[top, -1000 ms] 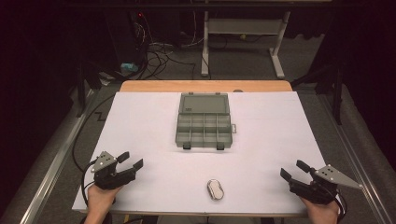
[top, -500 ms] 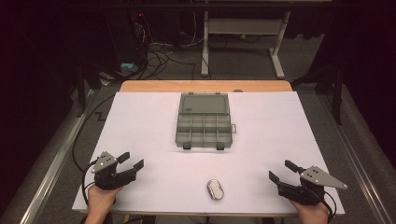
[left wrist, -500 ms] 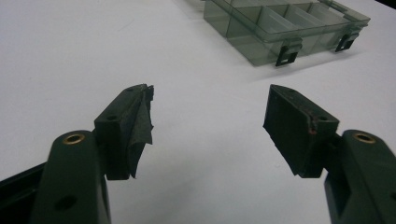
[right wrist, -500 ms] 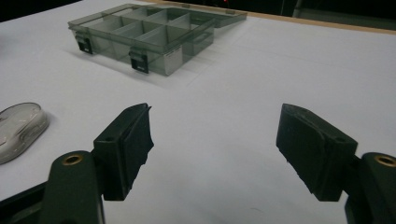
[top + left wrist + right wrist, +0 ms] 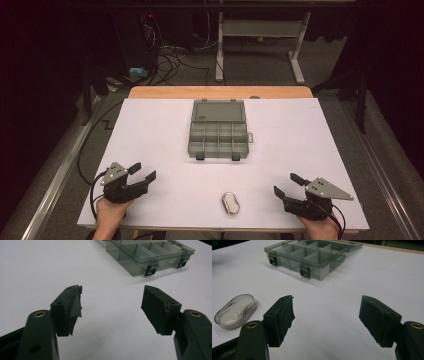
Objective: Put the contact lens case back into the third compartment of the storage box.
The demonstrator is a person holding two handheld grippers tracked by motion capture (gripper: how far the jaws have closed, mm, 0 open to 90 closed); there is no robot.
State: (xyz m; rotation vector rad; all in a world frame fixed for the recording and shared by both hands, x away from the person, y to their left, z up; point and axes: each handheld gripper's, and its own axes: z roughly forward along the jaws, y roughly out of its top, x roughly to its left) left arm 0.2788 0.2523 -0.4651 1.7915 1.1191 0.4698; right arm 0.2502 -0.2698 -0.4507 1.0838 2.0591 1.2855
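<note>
- Your right tongs hang open and empty at the near right corner of the white desk, jaws aimed inward toward the small clear oval case that lies flat near the front edge, apart from both grippers.
- Your left tongs sit just as wide and empty at the near left, pointed toward the grey compartment organizer box, which stands open mid-desk with its lid laid back and its two dark latches facing you.
- In the right gripper view the oval case lies low and to the left of the jaws, outside the gap; close from here and you likely pinch air or clip its end.
- The case looks smooth, rounded and shallow; a grip taken across its curved ends risks squirting it out along the slick desk sheet, perhaps off the near edge.
- Come down too steeply and a jaw tip may jam on the desk before the pads meet the case's sides.
- In the left gripper view a strip of pad lining curls loose on one jaw; it could fold or slip under load and weaken any hold on the organizer box.
- Carry the case carelessly and it may strike the box's front wall or land across a divider.
</note>
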